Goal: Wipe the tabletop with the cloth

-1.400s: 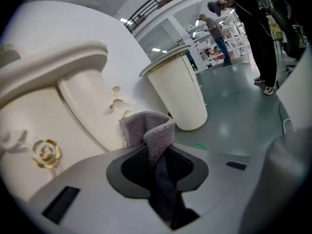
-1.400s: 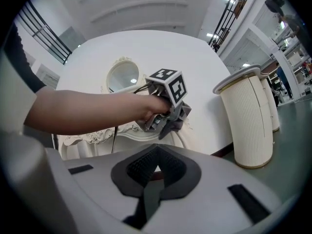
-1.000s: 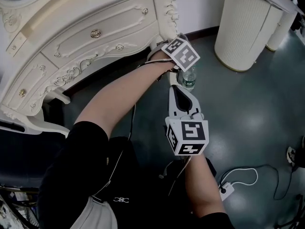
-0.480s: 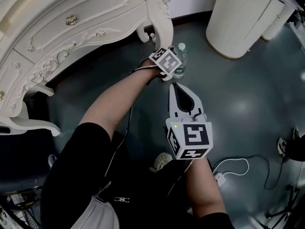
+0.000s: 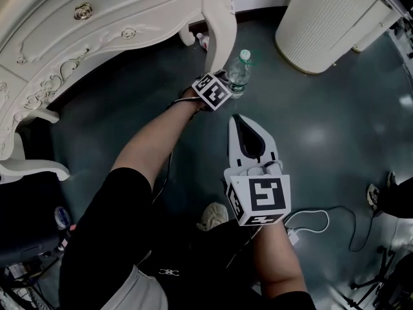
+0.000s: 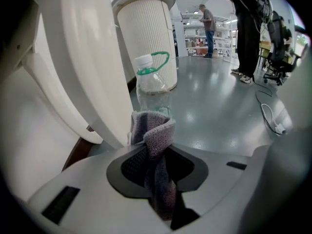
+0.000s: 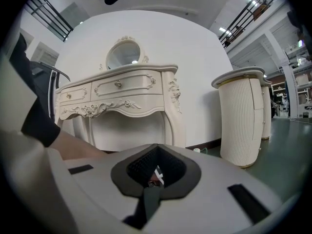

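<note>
The grey, fuzzy cloth (image 6: 155,140) stands folded upright, pinched in the left gripper (image 6: 157,172), beside the white desk (image 6: 87,57) leg.

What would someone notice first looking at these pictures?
The grey terry cloth is pinched in the left claw, held low beside the curved leg of the ornate cream carved dressing table. Just beyond it, a clear plastic bottle with a green neck ring stands on the glossy dark floor.

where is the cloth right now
In the left gripper view the cloth is clamped in the left gripper, with the white table leg at its left and the water bottle just beyond.
</note>
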